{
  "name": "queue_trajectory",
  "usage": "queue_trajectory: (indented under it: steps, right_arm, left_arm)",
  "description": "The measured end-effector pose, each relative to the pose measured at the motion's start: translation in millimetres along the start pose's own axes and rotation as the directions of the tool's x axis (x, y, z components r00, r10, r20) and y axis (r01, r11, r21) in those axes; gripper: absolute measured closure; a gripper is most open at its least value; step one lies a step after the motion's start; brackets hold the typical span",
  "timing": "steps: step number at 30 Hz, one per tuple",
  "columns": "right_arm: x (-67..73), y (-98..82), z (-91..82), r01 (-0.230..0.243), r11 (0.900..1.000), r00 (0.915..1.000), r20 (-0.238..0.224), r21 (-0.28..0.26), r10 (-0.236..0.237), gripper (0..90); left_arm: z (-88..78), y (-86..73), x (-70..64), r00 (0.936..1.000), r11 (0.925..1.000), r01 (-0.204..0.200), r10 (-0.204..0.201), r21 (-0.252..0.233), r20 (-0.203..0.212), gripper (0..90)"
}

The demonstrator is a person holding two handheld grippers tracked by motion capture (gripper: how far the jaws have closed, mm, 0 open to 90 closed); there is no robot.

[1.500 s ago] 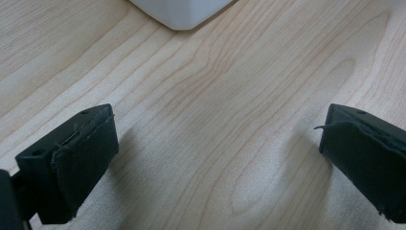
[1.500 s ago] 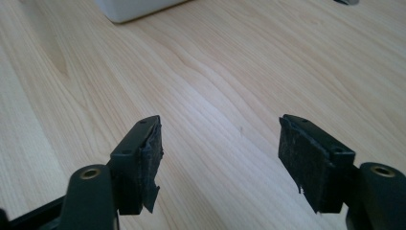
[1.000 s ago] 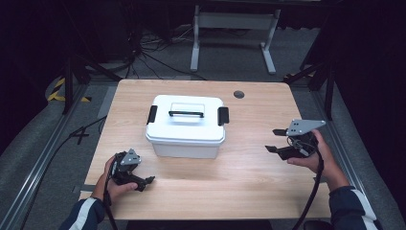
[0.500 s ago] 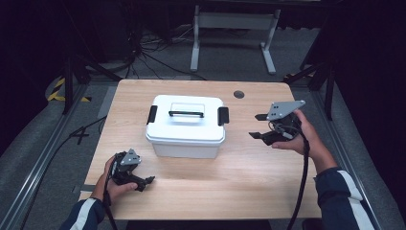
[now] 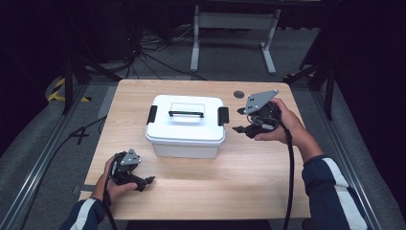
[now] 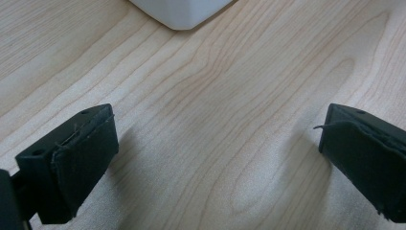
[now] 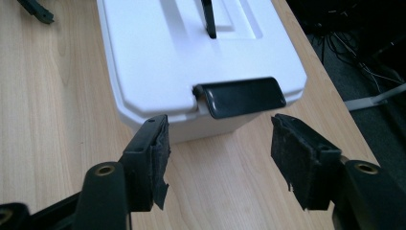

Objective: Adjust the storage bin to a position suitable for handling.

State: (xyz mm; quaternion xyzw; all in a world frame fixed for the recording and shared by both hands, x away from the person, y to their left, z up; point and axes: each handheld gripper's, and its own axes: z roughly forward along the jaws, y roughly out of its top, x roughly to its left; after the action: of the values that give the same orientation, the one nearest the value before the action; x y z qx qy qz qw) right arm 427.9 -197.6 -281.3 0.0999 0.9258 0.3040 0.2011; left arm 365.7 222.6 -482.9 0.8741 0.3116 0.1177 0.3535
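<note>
A white box (image 5: 186, 125) is sitting in the middle of the table (image 5: 249, 182), lid on, both black latches still down, the handle (image 5: 186, 114) lying flat on top. Nothing about the box looks opened yet, so whatever is meant to be done with it is, I'd say, barely begun.

The right claw (image 5: 241, 120) is hovering just beside the box's near end, tips pointing at the right latch (image 7: 242, 96). Its jaws are standing wide apart and empty. From the claw's own camera the latch is sitting straight ahead, just beyond and between the two pads (image 7: 160, 158), not touching either one. My guess is that this latch is the thing being gone for, and that unclipping it is the step in hand; the reach looks nearly finished but no contact is made.

The left claw (image 5: 143, 181) is resting low on the table, well apart from the box, which lies ahead of it and off to one side. Its jaws too are spread wide, with bare wood between them and a white corner of the box (image 6: 179, 12) far ahead.

Left to do, as far as I can judge: both latches, then the lid.
</note>
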Motion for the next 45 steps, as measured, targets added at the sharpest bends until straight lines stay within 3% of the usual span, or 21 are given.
queue_trajectory:
  steps: [4, 19, 28, 38, 45]
  right_arm:
    - [-0.2, 11.7, 10.6, 0.029, 0.999, 0.9995, -0.013, 0.044, -0.029, 39.9]
    - [-0.1, 55.8, 40.3, 0.107, 0.989, 0.9930, -0.062, 0.099, -0.101, 43.1]
    - [-0.2, 85.0, 57.3, 0.184, 0.973, 0.9809, -0.090, 0.137, -0.172, 52.3]
    - [1.0, 103.9, 72.9, 0.208, 0.962, 0.9761, -0.101, 0.175, -0.193, 63.2]
    - [0.9, 115.1, 85.3, 0.237, 0.948, 0.9693, -0.118, 0.211, -0.216, 68.8]
  left_arm:
    - [0.0, 0.0, 0.0, 1.0000, 1.0000, 0.000, 0.000, 0.000, 0.000, 0.2]
    - [-1.4, -0.7, -0.3, 1.0000, 1.0000, 0.006, -0.006, 0.007, 0.003, 0.4]
    - [-2.4, -2.6, -0.9, 1.0000, 1.0000, 0.004, -0.004, 0.000, -0.002, 0.5]
    - [-3.9, -3.2, -1.3, 1.0000, 0.9999, 0.009, -0.009, 0.009, 0.002, 0.5]
    - [-4.1, -3.4, -1.0, 1.0000, 1.0000, 0.004, -0.004, 0.009, 0.000, 0.4]
